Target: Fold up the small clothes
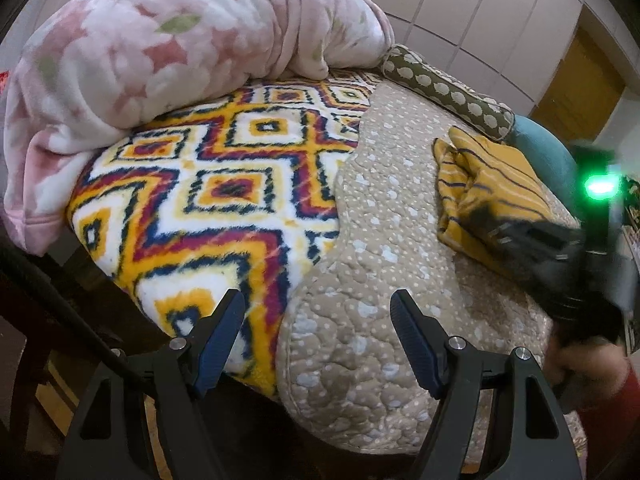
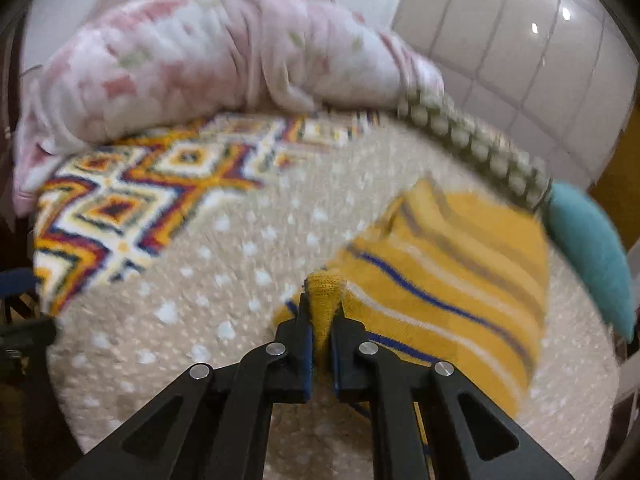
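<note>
open quilt [image 1: 384, 216] ahead, pink blanket [image 1: 160, 40] behind

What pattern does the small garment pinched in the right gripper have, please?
Mustard yellow garment with thin blue and white stripes; clearest in the right wrist view.

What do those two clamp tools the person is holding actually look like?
Each gripper, left and right, is matte black plastic: two angular arms with triangular cut-outs, silver pivot pins, and ribbed blue pads on the fingers. The right one carries a glowing green light. The person's sleeve is red.

Right gripper [image 2: 322, 312] pinching yellow striped garment [image 2: 448, 280], on dotted beige quilt [image 2: 224, 280]
</note>
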Tool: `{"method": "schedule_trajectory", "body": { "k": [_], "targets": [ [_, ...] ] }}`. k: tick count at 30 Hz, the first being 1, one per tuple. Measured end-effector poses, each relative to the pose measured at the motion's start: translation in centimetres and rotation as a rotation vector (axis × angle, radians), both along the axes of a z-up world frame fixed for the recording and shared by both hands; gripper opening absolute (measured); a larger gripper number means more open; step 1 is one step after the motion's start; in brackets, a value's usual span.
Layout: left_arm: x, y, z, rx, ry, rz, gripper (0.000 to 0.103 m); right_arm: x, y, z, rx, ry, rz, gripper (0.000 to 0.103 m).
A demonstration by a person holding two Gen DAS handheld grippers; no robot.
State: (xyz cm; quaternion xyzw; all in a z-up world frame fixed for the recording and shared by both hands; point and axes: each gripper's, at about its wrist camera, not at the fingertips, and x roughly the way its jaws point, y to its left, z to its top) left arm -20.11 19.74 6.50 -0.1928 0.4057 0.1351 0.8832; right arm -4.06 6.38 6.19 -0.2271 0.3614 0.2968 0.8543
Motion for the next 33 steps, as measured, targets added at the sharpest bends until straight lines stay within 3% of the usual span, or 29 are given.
{"method": "schedule_trajectory", "body": {
  "k": [2,6,11,14,16,19,22,25,27,33],
  "targets": [
    [0.3,-0.5,0.3,0.02,0.0,-0.013,0.074,1.5,-0.3,-1.6,0.023,0.087,-0.023,0.007],
    [1.9,-1.5,1.2,0.025,-0.011,-0.048,0.074,1.5,-1.1,-2.0,0.066,0.152,0.01,0.009],
    [4.8,-3.8,3.6,0.07,-0.048,-0.109,0.074,0.0,-4.0,-0.2,0.123,0.133,0.02,0.02],
    [6.6,-6.0,4.9,0.114,-0.06,-0.167,0.076,-1.3,-7.9,1.9,0.178,0.096,-0.033,0.025],
    [7.7,-7.3,5.4,0.132,-0.064,-0.195,0.077,-1.7,-10.4,3.3,0.18,0.053,-0.087,0.034],
    [9.8,-9.9,5.6,0.151,-0.063,-0.246,0.077,-1.5,-13.6,4.4,0.134,0.005,-0.191,0.044],
    [11.9,-12.4,5.3,0.156,-0.046,-0.298,0.077,-0.9,-15.8,4.5,-0.013,-0.068,-0.319,0.045],
    [14.0,-14.3,4.3,0.178,-0.003,-0.328,0.077,-0.5,-17.8,4.4,-0.078,-0.079,-0.389,0.058],
    [15.3,-15.4,3.4,0.208,0.026,-0.344,0.077,-0.4,-19.0,4.2,-0.087,-0.066,-0.426,0.06],
    [19.2,-16.8,-0.2,0.398,0.156,-0.335,0.077,0.5,-21.4,3.0,-0.106,-0.021,-0.472,0.062]
  ]
}}
